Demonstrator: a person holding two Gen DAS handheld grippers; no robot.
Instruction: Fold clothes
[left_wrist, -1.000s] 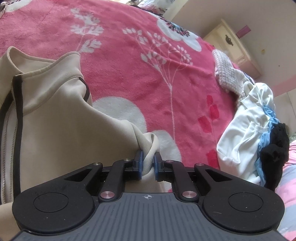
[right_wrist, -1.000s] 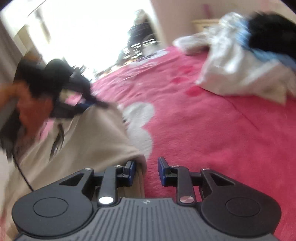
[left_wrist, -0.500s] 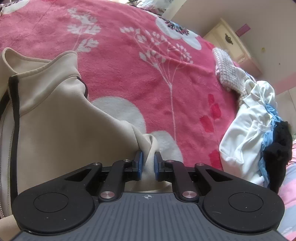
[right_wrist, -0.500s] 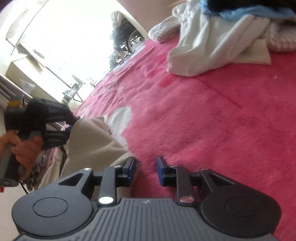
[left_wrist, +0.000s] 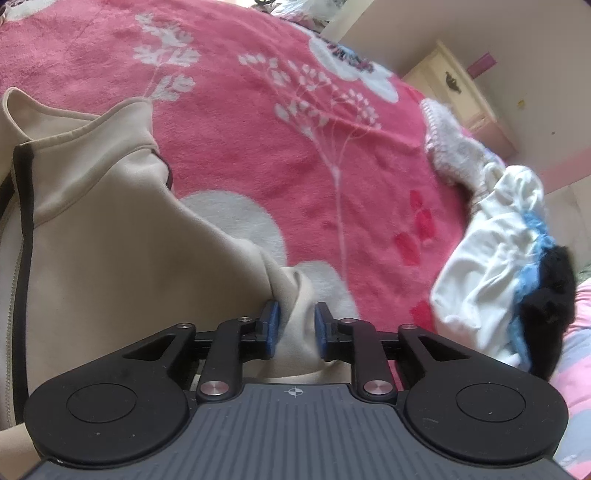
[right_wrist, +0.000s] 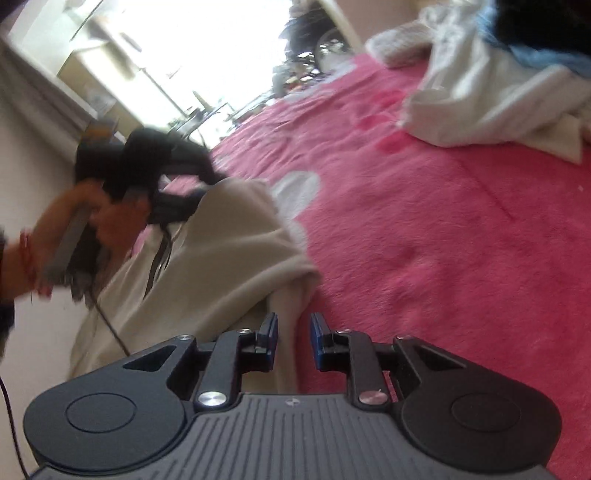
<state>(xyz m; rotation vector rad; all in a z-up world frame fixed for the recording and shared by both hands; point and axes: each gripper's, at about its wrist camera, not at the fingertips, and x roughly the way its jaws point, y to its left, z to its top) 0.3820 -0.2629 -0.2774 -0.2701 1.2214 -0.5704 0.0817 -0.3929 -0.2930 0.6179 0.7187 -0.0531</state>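
Folding has barely begun: the beige jacket (left_wrist: 110, 229) lies unfolded at lower left. The left tool (left_wrist: 295, 328) loosely brackets a bunched edge; the right tool (right_wrist: 293, 341) gapes, and the pile (left_wrist: 491, 280) waits.

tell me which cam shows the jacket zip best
The left wrist view: the zip and its dark trim run sharp down the beige jacket. The right wrist view shows the jacket blurred, with only a faint dark line there.
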